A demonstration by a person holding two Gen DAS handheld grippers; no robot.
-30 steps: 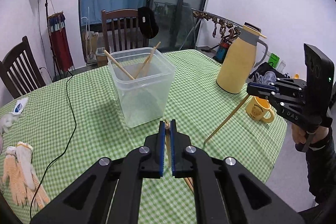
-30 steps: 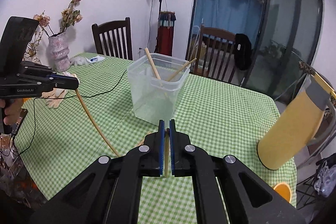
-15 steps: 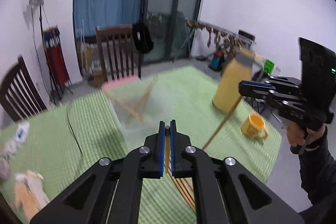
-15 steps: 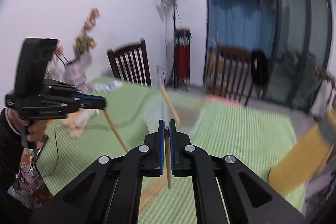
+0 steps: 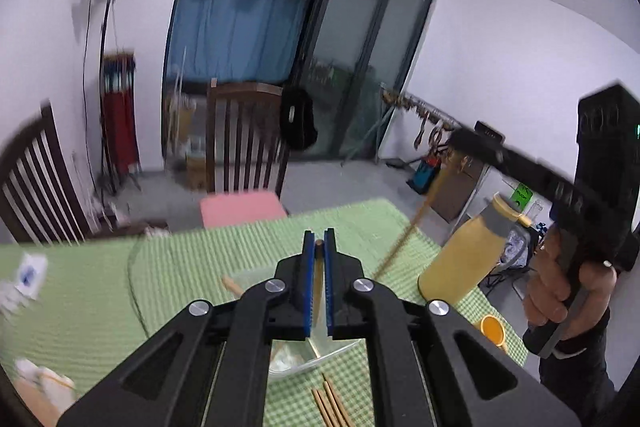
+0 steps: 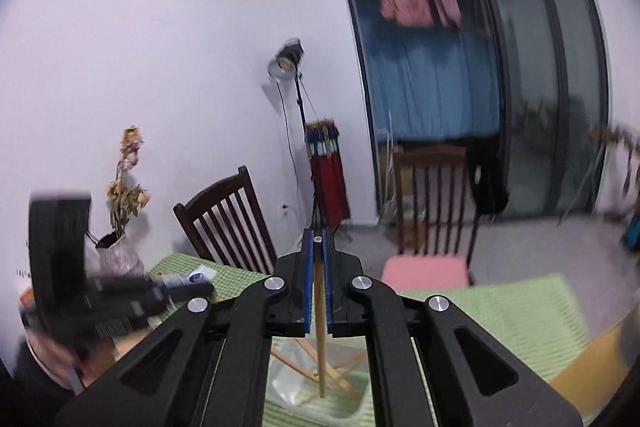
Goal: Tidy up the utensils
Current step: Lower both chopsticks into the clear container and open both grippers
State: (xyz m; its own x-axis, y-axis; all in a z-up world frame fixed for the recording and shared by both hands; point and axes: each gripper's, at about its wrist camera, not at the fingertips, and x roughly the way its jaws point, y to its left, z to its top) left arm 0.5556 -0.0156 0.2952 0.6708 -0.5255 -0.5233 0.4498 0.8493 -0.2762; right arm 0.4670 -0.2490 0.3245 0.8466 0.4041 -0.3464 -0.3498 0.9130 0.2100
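Jaws clenched on both sides, each pinching a single wooden chopstick! The left gripper [image 5: 319, 247] has its blue pads tight on a chopstick [image 5: 319, 281] whose blunt end pokes out just above the tips, the shaft running down between the pads toward the clear plastic container [image 5: 296, 359] below it. Over in the right wrist view, the right gripper [image 6: 318, 241] grips its own chopstick [image 6: 320, 339], which hangs almost upright, lower tip dangling over the container [image 6: 288, 383], where a couple of chopsticks [image 6: 308, 363] lean crossed inside. From the left camera the right gripper [image 5: 460, 139] shows up high on the right, blurred, held in a hand [image 5: 560, 291], its chopstick slanting down toward the green checked desk [image 5: 180, 267]. From the right camera the left gripper [image 6: 200, 289] sits low on the left, also smeared. More chopsticks [image 5: 330, 403] lie loose on the cloth just in front of the container. A yellow thermos jug [image 5: 464, 259] stands to the right, a small yellow mug [image 5: 494, 329] near it. A dark wooden chair with a pink cushion [image 5: 240, 211] sits at the desk's far edge. A vase of dried flowers [image 6: 120, 251] stands on the far left corner.
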